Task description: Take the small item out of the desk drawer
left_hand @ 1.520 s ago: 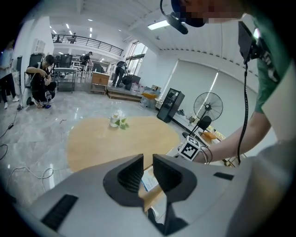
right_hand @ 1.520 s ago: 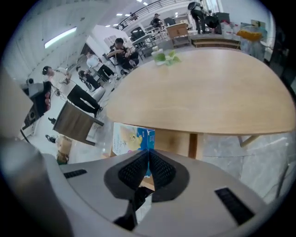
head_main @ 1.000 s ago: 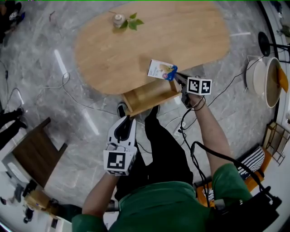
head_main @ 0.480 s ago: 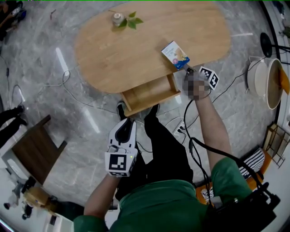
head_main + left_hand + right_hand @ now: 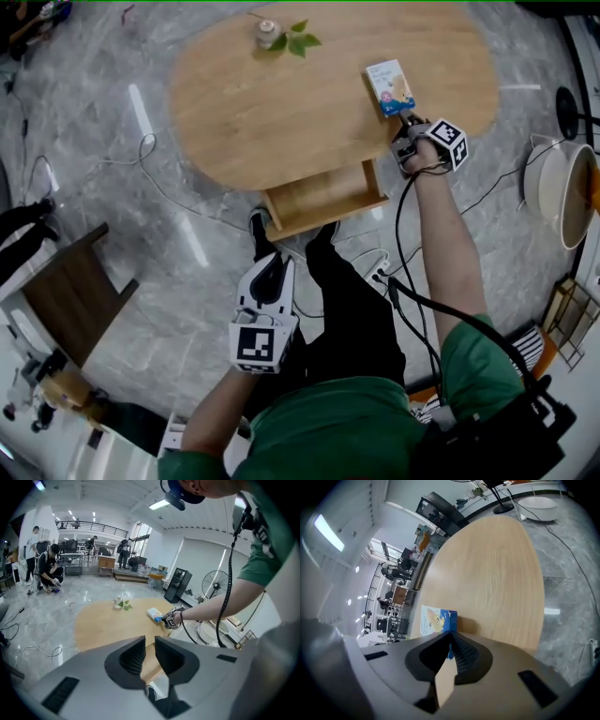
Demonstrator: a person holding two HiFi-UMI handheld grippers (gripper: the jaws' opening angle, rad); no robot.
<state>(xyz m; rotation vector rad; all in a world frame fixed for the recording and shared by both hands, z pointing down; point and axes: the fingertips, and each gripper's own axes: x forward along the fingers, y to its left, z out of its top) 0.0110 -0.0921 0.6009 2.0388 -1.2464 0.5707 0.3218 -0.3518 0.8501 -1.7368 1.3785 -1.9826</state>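
A small blue-and-white box (image 5: 390, 86) is at the far right of the oval wooden desk (image 5: 281, 112), low over or on the top; I cannot tell if it rests. My right gripper (image 5: 405, 117) is shut on its near end. In the right gripper view the box (image 5: 436, 619) sticks out beyond the closed jaws of the right gripper (image 5: 451, 641), over the desktop. The drawer (image 5: 323, 199) stands pulled out under the desk's near edge and looks empty. My left gripper (image 5: 269, 272) hangs low by the person's legs, away from the desk. The left gripper (image 5: 150, 648) has a narrow gap between its jaws, with nothing in it.
A small pot with green leaves (image 5: 270, 33) stands at the desk's far edge. A dark wooden side table (image 5: 75, 300) is on the floor at left, a round white appliance (image 5: 562, 187) at right. Cables (image 5: 141, 169) lie on the marble floor. The person's shoes (image 5: 261, 230) sit below the drawer.
My right gripper has carried the box from over the drawer's right corner away and to the right, onto the far right of the desktop. The left gripper has stayed where it was.
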